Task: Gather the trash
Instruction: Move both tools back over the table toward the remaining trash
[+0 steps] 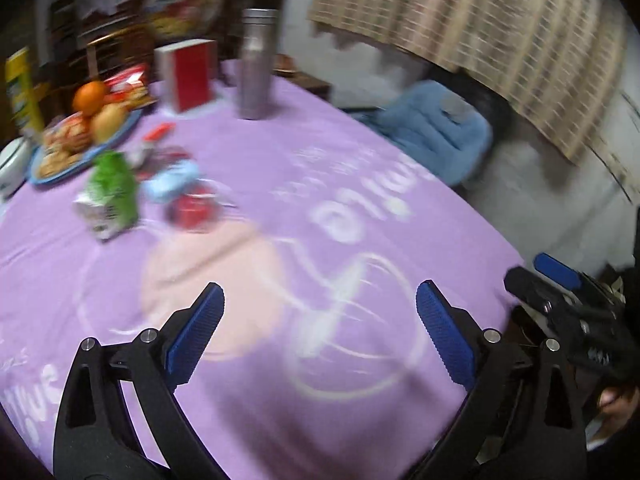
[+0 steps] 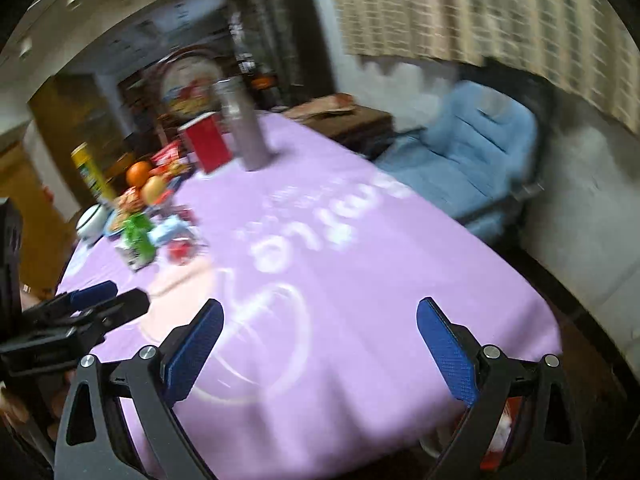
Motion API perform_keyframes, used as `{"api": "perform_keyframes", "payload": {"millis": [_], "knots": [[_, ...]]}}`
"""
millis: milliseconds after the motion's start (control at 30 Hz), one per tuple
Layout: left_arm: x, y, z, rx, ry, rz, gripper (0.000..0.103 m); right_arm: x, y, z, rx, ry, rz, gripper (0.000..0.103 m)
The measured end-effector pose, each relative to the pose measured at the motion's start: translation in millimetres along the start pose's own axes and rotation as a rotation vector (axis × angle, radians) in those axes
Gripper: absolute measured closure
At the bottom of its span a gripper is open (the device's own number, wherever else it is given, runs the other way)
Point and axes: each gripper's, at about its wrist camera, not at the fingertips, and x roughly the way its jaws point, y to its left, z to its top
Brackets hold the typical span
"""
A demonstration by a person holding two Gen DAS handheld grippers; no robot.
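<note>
Over the lilac cloth (image 1: 248, 184), both views are smeared by blur: the left gripper (image 1: 320, 296) stands with jaws wide and nothing between them, and the right gripper (image 2: 320, 312) likewise gapes empty. Far across the table the trash sits bunched beside a fruit plate (image 1: 60, 168), near a bottle (image 1: 256, 64): a green carton (image 1: 110, 196), a pale blue wrapper (image 1: 170, 180) and something red (image 1: 194, 210) (labels unreadable).
</note>
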Motion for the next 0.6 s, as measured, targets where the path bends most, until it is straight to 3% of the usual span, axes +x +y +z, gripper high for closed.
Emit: {"api": "perform_keyframes", "payload": {"millis": [333, 500, 600], "knots": [[-17.1, 111.5, 38.9, -0.254, -0.067, 0.123, 0.009, 40.6, 109.0, 46.2, -0.137, 0.003, 0.111, 0.008], [-4.1, 152.8, 40.6, -0.304, -0.09, 0.257, 0.008, 70.3, 146.5, 67.1, -0.162, 0.027, 0.163, 0.007], [19.8, 188.7, 31.4, -0.39, -0.016, 0.301, 0.008, 109.9, 168.1, 71.7, -0.181, 0.096, 0.156, 0.007]]}}
